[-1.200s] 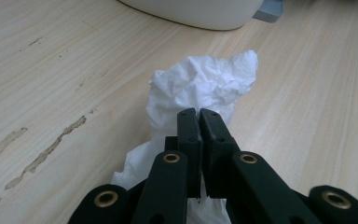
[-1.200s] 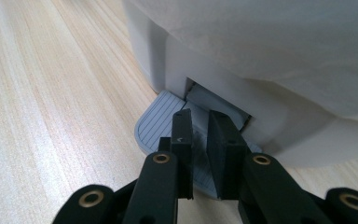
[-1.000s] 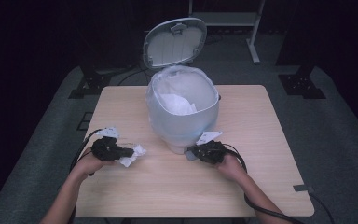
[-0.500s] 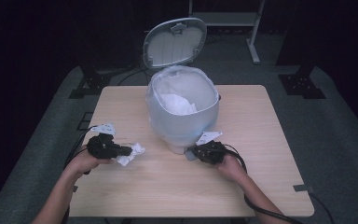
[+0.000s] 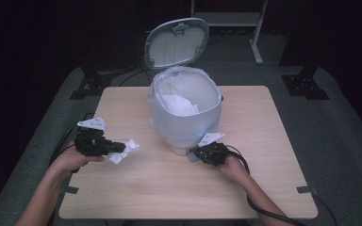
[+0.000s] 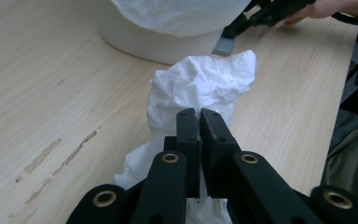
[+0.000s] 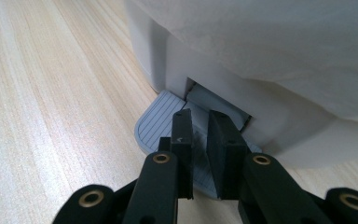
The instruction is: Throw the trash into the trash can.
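1. White crumpled tissue (image 6: 200,88) is pinched between the pressed-together jaws of the left gripper (image 5: 118,147), out over the left side of the wooden table (image 5: 264,197) and well apart from the bin!
2. And here's the target: a pedal bin (image 5: 185,110) lined with a white bag, standing at the middle of the table, lid (image 5: 176,41) tipped up and open, with more white paper already lying inside.
3. Over to the right gripper (image 7: 199,119): its jaws sit nearly together, resting down on the ribbed grey pedal (image 7: 156,123) at the bin's base. They grip nothing; it looks like they're simply pressing the pedal to hold that lid up.
4. The step in hand, by my reading: carry the tissue up over the rim and drop it in.
5. To do it well, keep the right gripper's weight steady on the pedal, or the lid may fall on the way in.
6. Lift the wad clear of the liner's edge before moving across, so it doesn't snag the bag.
7. Release only once it's above the opening's middle, because light paper drifts!
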Tool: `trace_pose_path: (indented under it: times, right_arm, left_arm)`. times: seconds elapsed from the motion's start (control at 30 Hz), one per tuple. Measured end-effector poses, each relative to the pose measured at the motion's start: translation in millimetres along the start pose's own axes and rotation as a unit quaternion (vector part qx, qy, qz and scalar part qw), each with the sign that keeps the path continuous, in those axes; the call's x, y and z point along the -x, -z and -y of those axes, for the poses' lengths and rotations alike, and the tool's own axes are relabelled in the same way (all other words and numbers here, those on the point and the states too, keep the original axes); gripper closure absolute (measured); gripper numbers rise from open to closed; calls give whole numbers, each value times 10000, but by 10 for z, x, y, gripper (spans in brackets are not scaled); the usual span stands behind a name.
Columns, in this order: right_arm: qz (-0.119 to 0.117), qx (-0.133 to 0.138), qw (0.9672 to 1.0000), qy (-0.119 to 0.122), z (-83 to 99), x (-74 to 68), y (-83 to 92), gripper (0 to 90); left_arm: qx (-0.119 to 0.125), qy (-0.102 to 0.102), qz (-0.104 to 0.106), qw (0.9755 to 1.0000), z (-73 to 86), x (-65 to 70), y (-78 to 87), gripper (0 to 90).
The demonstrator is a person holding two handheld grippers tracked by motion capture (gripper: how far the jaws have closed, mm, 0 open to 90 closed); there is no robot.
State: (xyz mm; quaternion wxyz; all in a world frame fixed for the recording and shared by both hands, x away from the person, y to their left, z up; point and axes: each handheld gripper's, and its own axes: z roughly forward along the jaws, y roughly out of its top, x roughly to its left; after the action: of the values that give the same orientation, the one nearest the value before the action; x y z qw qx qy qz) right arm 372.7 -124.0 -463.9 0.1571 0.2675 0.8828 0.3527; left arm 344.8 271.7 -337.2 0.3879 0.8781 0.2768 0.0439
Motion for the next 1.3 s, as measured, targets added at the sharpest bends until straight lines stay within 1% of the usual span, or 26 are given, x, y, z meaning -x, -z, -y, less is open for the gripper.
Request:
trace_pose_path:
  times: [0.23, 0.43, 0.57, 0.63, 0.73, 1.07, 1.17, 1.3]
  right_arm:
    - [-10, -13, 10000, -31, 1, 1, 2, 800]
    - [12, -10, 10000, 0, -2, -3, 1, 800]
    - [-21, -22, 10000, -8, -4, 2, 0, 800]
    - [-10, -29, 10000, -1, -6, 1, 0, 800]
    - [-26, -27, 10000, 0, -6, 4, 1, 800]
    - [-84, 3, 10000, -8, 3, 23, 0, 800]
    - [-101, 5, 9999, -21, 5, 27, 1, 800]
    - [-72, 3, 10000, 1, 3, 16, 0, 800]
  left_arm:
    - [-27, -65, 12, 10000, -139, 45, 142, 869]
    - [34, -132, 41, 9999, -252, 87, 228, 869]
    - [49, -211, 59, 9997, -351, 117, 275, 869]
    - [43, -243, 65, 9997, -399, 129, 292, 869]
    - [101, -310, 126, 9994, -473, 150, 313, 870]
    - [118, -485, 137, 9987, -748, 195, 376, 869]
    - [106, -545, 146, 9984, -815, 197, 375, 869]
    - [133, -559, 190, 9982, -878, 198, 364, 869]
